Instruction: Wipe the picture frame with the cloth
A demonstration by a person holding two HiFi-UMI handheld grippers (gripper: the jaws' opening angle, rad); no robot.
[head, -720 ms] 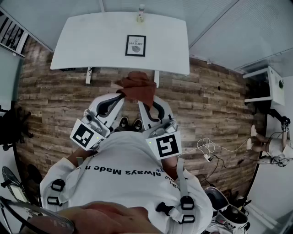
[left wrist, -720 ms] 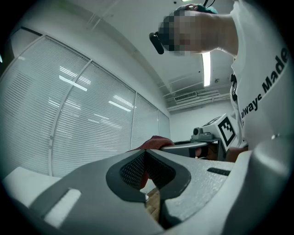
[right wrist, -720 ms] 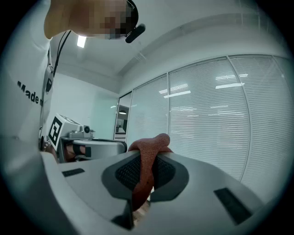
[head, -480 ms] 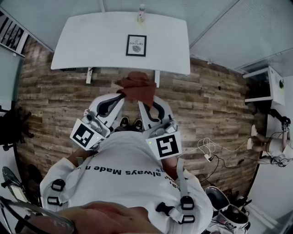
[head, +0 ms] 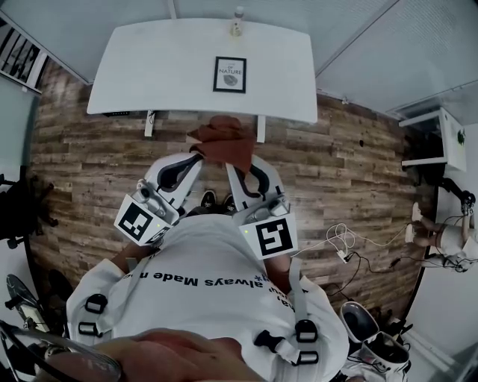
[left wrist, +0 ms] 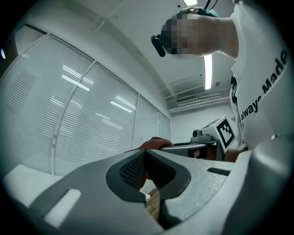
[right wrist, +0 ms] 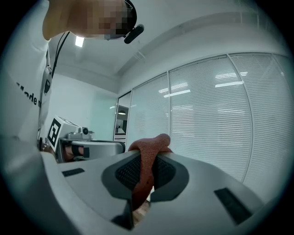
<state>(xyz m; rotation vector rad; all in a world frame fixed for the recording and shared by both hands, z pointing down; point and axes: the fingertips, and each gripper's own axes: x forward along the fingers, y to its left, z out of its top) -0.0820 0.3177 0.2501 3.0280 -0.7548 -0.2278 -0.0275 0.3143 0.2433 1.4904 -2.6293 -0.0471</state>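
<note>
A black picture frame [head: 229,74] with a white print lies on the white table [head: 149,67], near its far middle. A rust-red cloth [head: 222,140] hangs bunched over the wooden floor just short of the table's near edge. My left gripper [head: 198,154] and right gripper [head: 231,166] are both shut on it, tips close together. In the left gripper view the cloth [left wrist: 154,143] bulges behind the closed left gripper [left wrist: 146,151]. In the right gripper view the cloth [right wrist: 148,158] is draped over and pinched in the right gripper [right wrist: 148,156].
A small bottle [head: 237,22] stands at the table's far edge behind the frame. A white shelf unit [head: 441,142] is at the right, cables [head: 340,242] lie on the floor at the right, and a dark chair [head: 19,205] is at the left. Window blinds [right wrist: 220,114] fill the far wall.
The table and frame have shifted slightly right in the head view as the person moved a little. Both grippers keep hold of the cloth in the same pose.
</note>
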